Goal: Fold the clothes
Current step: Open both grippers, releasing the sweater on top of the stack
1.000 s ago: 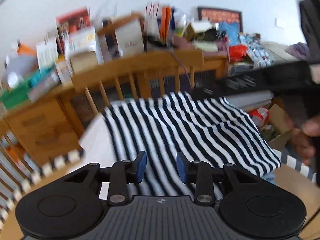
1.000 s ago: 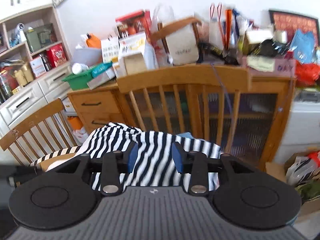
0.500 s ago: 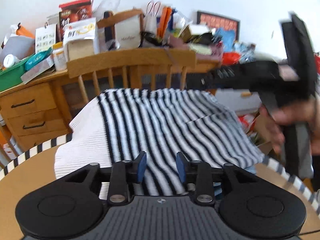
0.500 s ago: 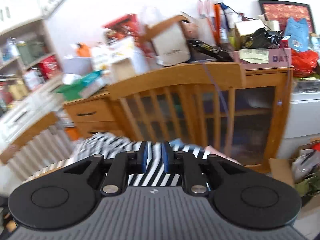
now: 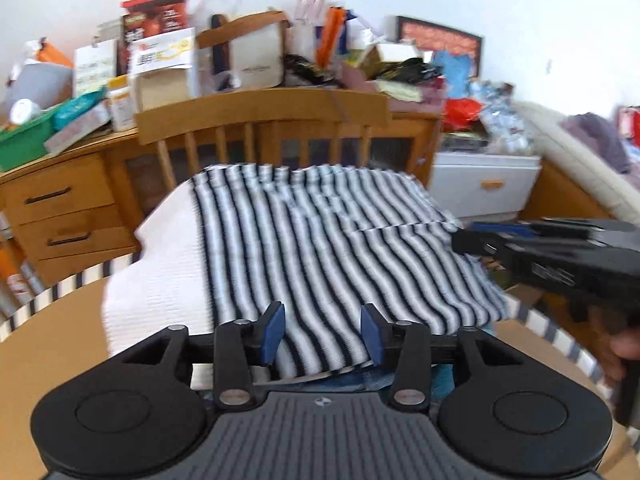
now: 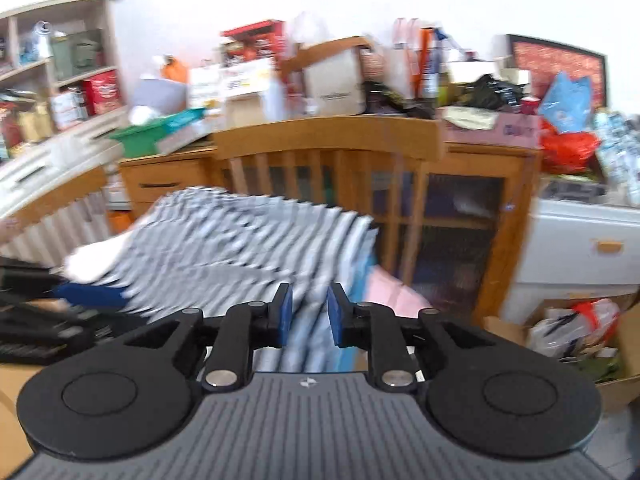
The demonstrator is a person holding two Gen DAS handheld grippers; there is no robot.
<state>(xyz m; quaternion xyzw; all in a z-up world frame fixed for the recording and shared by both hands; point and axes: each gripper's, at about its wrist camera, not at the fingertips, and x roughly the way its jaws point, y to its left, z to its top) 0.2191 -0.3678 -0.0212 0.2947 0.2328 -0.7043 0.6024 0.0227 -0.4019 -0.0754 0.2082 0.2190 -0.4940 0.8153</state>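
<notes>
Both fisheye views are bright and evenly lit by diffuse daylight; no light source shows. The white wall [image 5: 520,4] is close to overexposed. Shadows are soft and faint. Black vignette cuts the upper corners, and straight edges bow toward the rim. Motion blur smears the striped cloth [image 6: 240,248], heavily in the right view and mildly in the left; each camera's own gripper body stays sharp.

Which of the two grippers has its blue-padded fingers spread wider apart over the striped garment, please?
The left gripper: a broad band of the striped garment shows between its pads, whereas the right gripper leaves only a narrow gap.
</notes>
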